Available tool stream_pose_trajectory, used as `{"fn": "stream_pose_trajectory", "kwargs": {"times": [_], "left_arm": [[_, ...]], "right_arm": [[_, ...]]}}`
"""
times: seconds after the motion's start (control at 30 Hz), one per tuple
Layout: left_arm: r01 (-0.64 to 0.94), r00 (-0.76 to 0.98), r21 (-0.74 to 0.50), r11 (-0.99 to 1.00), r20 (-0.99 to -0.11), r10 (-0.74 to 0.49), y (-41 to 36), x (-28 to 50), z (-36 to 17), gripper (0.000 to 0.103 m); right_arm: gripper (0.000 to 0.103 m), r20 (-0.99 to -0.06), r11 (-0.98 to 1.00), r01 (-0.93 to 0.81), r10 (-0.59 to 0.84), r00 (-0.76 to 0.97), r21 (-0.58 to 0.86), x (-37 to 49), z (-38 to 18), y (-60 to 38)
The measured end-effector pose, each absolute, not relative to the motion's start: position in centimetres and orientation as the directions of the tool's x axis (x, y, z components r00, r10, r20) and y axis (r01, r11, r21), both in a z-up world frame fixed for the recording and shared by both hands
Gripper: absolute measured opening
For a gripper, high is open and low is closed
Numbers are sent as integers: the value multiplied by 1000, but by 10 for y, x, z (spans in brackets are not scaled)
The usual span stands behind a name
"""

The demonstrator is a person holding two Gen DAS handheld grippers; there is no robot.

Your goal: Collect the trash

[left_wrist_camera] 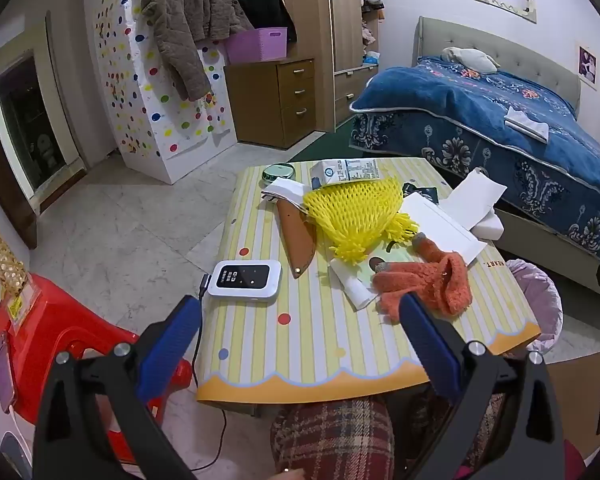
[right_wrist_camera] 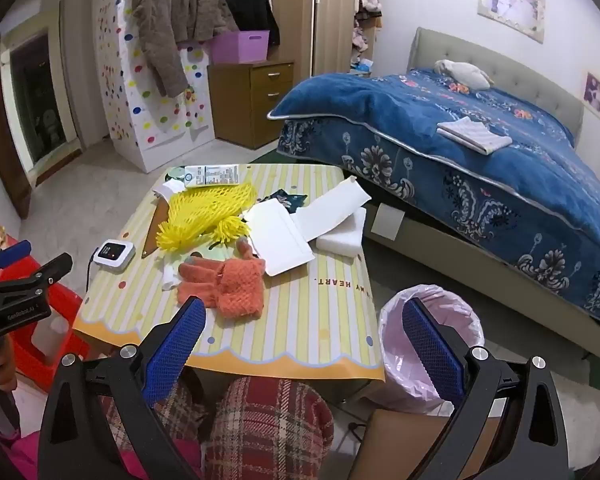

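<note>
left gripper (left_wrist_camera: 300, 344) and right gripper (right_wrist_camera: 304, 340) both spread, empty | pink-lined bin (right_wrist_camera: 432, 344) just beside table (right_wrist_camera: 324, 316) | yellow foam net (left_wrist_camera: 356, 212) mid-table, super light and squishy, i'd pinch the netting | milk carton (left_wrist_camera: 346, 171) far edge, looks crushable

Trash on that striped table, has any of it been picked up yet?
Nothing looks done: the yellow foam net, milk carton and white foam block lie on the table. The pink-lined bin shows no trash inside. The left gripper and right gripper are open, holding nothing.
</note>
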State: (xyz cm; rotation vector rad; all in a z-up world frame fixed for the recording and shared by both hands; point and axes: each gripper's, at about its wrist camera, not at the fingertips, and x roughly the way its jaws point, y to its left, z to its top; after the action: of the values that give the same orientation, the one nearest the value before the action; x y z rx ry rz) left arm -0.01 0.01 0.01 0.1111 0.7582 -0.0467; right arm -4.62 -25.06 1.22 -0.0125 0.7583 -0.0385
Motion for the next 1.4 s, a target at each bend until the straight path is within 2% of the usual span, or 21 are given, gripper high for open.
{"fn": "stream_pose_trajectory", "kwargs": {"times": [1.4], "left_arm": [[83,723,81,993,-691,-4,0,0,0,96]], "right_arm": [[98,-686,999,27,-33,727,-19,-46,10,-247]]}}
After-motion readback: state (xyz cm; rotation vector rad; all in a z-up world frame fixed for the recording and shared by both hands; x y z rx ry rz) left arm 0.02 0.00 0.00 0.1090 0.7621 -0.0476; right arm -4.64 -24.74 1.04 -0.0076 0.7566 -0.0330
